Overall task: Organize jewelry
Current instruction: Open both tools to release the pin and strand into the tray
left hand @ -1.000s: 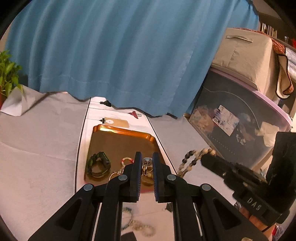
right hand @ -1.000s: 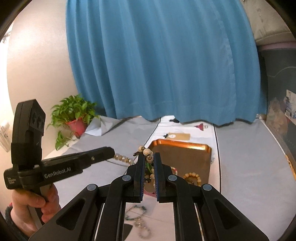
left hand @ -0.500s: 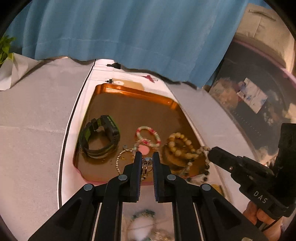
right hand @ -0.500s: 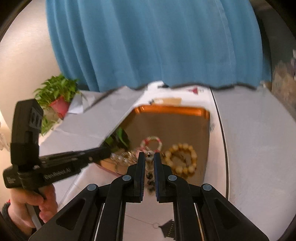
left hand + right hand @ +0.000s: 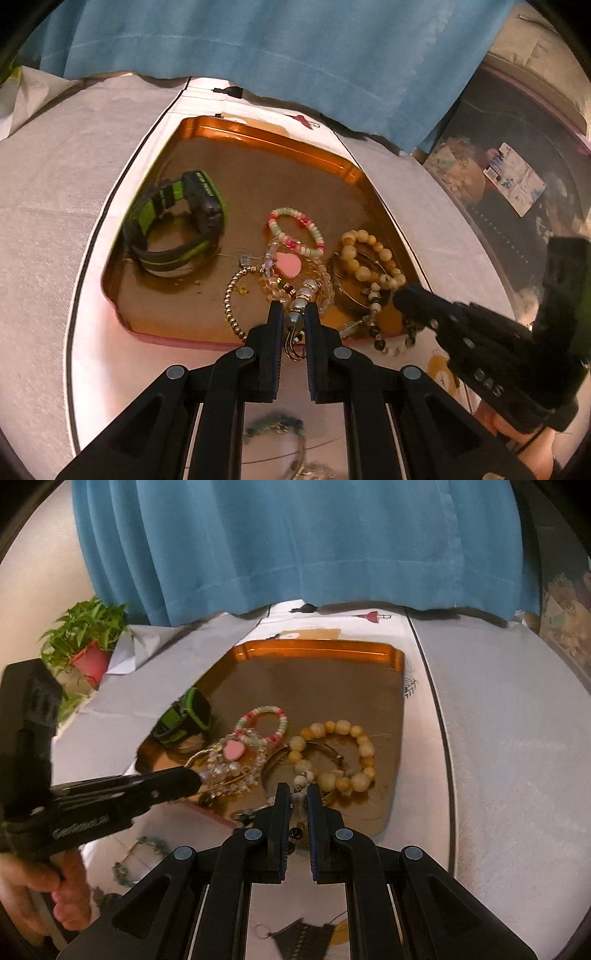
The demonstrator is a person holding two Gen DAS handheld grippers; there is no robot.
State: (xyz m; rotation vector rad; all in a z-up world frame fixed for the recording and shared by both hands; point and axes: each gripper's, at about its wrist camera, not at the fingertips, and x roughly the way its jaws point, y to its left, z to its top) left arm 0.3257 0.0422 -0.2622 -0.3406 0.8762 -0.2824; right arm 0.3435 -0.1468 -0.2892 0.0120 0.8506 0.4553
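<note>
A copper tray (image 5: 280, 142) (image 5: 395, 657) holds a black and green watch (image 5: 177, 221) (image 5: 183, 716), a pink and green bead bracelet (image 5: 295, 230) (image 5: 264, 720), a cream bead bracelet (image 5: 365, 254) (image 5: 336, 753) and a pink heart crystal bracelet (image 5: 286, 264) (image 5: 232, 751). My left gripper (image 5: 293, 314) (image 5: 192, 782) is shut on one end of a long bead necklace (image 5: 301, 299) over the tray's near edge. My right gripper (image 5: 297, 794) (image 5: 400, 295) is shut on the other end of the bead necklace (image 5: 301, 781), whose dark beads (image 5: 376, 332) drape over the near right rim.
The tray sits on a white strip over grey cloth (image 5: 498, 720). A teal bead piece (image 5: 273, 424) (image 5: 155, 845) lies on the strip near me. A blue curtain (image 5: 295, 546) hangs behind. A potted plant (image 5: 88, 642) stands far left and a storage bin (image 5: 517, 177) at right.
Both grippers have come down and forward with the bead necklace, from held high in front of the curtain to just above the tray's near edge. The necklace now trails onto the tray.
</note>
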